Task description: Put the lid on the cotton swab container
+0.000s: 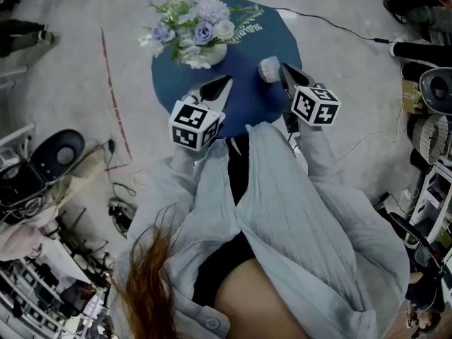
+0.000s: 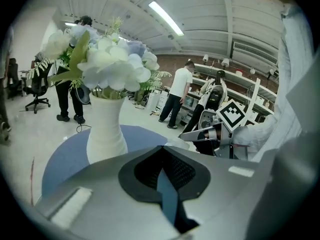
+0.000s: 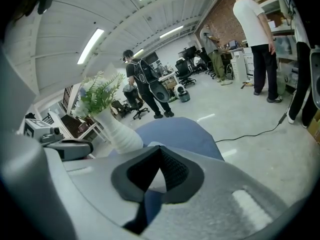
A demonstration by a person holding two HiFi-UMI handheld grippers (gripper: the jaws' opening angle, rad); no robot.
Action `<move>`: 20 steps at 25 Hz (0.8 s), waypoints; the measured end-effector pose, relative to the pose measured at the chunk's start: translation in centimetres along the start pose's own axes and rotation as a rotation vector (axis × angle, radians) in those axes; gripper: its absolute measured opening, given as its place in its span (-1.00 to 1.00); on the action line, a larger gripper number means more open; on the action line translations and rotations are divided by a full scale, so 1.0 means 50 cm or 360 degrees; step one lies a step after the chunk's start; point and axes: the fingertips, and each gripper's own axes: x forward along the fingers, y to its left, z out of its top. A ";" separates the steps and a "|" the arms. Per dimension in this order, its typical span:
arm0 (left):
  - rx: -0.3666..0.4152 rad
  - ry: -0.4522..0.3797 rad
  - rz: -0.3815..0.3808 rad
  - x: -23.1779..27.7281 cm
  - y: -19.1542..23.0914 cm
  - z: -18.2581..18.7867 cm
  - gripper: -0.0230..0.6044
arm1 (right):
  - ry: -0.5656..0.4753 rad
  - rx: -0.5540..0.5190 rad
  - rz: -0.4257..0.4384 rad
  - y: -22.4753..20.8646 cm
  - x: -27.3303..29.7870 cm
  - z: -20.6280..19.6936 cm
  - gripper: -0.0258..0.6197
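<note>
A small white cotton swab container (image 1: pixel 268 69) stands on the round blue table (image 1: pixel 247 101), right of the flower vase (image 1: pixel 201 54). I cannot make out a separate lid. My right gripper (image 1: pixel 283 68) is shut with nothing in it, its tips just right of the container; in the right gripper view (image 3: pixel 160 148) the white container (image 3: pixel 155 176) shows through the gap behind the tips. My left gripper (image 1: pixel 226 82) is also shut and holds nothing, hovering over the table's near left part. In the left gripper view (image 2: pixel 161 148) the container (image 2: pixel 176 145) shows just beyond the jaws.
The white vase (image 2: pixel 106 129) of pale flowers stands at the table's far left. A black cable (image 1: pixel 332 23) runs across the floor beyond the table. Office chairs, shelves and clutter line both sides. People (image 2: pixel 177 96) stand at benches in the background.
</note>
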 end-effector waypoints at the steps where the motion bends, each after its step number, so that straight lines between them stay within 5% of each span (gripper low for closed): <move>1: -0.0006 -0.0001 0.0006 -0.003 0.002 -0.001 -0.87 | 0.0007 -0.0011 0.0004 0.004 0.001 0.000 -0.92; 20: -0.0082 -0.0037 0.0106 -0.065 0.029 -0.025 -0.87 | 0.0149 -0.0246 0.0020 0.052 0.034 -0.027 -0.92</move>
